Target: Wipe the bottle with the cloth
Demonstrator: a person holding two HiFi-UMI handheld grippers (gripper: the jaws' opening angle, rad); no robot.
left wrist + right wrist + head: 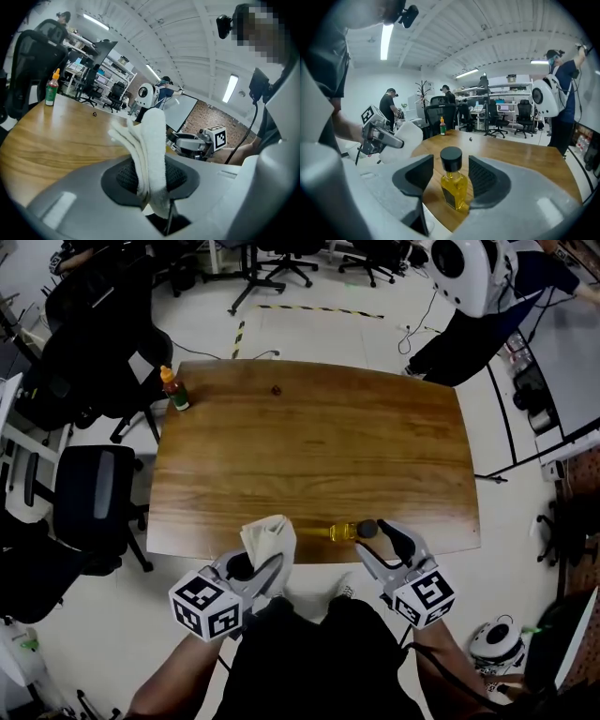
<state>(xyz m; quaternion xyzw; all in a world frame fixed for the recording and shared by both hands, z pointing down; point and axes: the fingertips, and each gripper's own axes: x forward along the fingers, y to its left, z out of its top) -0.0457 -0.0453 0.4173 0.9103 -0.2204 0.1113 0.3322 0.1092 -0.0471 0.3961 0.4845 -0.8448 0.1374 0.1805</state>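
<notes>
A small bottle (453, 185) of yellow liquid with a black cap stands upright near the front edge of the wooden table (319, 446). My right gripper (451, 176) is open, with one jaw on each side of the bottle (349, 532) and a gap to both pads. My left gripper (150, 178) is shut on a folded white cloth (152, 154), which sticks up from its jaws. In the head view the cloth (269, 538) hangs over the table's front edge, left of the bottle, with the left gripper (265, 563) and the right gripper (378, 547) close together.
A green sauce bottle (174, 390) with an orange cap stands at the far left corner. A small dark object (276, 389) lies near the far edge. Office chairs (94, 493) crowd the left side. A person (469, 334) stands beyond the far right corner.
</notes>
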